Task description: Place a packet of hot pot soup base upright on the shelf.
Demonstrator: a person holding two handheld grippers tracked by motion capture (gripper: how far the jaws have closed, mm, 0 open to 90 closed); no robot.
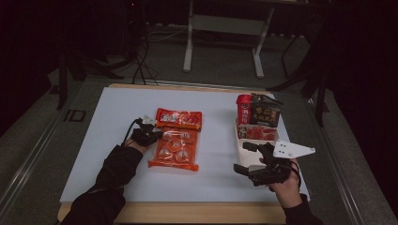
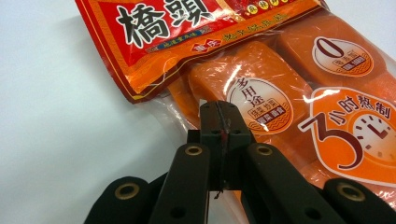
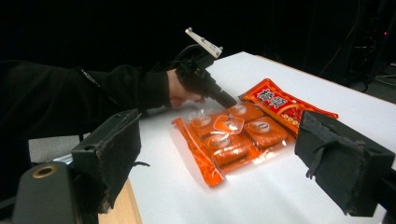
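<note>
High view, one moment: an orange snack packet with a red header lies flat left of centre on a white table, well apart from a white box at the right edge that holds a red cup and a dark pouch. Left gripper: jaws pressed together, pinching the clear film at the packet's left edge just below the red header; seen close in the left gripper view, the film is caught at the tips. Right gripper: jaws wide apart, nothing between them, held just in front of the white box. Step in hand, by judgement: moving the packet towards the box by its edge. Handling note: the film is thin and slippery and the solid blocks inside weigh it down, so a low, slow drag or lift would suit, with the pinch kept on the sealed margin so the packet does not swing or slip free. Surface: smooth, matt white board on a wooden top, bare between packet and box. Room: dark, grey floor, a white frame stand and cables behind the table.
</note>
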